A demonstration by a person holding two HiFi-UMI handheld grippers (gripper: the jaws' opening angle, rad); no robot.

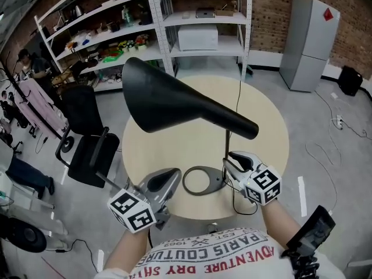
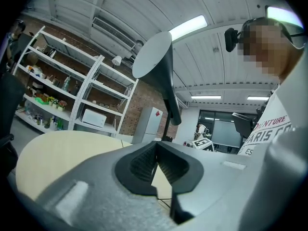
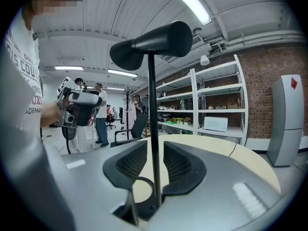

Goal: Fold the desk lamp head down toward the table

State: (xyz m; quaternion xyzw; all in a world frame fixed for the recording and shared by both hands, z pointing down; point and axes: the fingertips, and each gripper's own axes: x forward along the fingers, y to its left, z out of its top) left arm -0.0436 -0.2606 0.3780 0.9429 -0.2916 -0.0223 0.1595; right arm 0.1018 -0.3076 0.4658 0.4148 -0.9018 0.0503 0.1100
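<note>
**While the lamp head (image 1: pixel 174 100) rides high, jaws straddle its stem (image 3: pixel 152 105)**

The ring base (image 1: pixel 200 181) sits on the round table (image 1: pixel 145 147). The right gripper (image 1: pixel 228 163) holds its jaws wide apart around the thin stem, pads clear of it. The left gripper (image 1: pixel 173 176), jaws together and empty, hovers beside the base.

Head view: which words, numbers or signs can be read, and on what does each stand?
"PARIS COUTURE": on the shirt, upside down.
"ADVENTURE": on the shirt, upside down.
Other shirt print: too small or cut off.
On the fridge, a red sign: no readable text.
</note>
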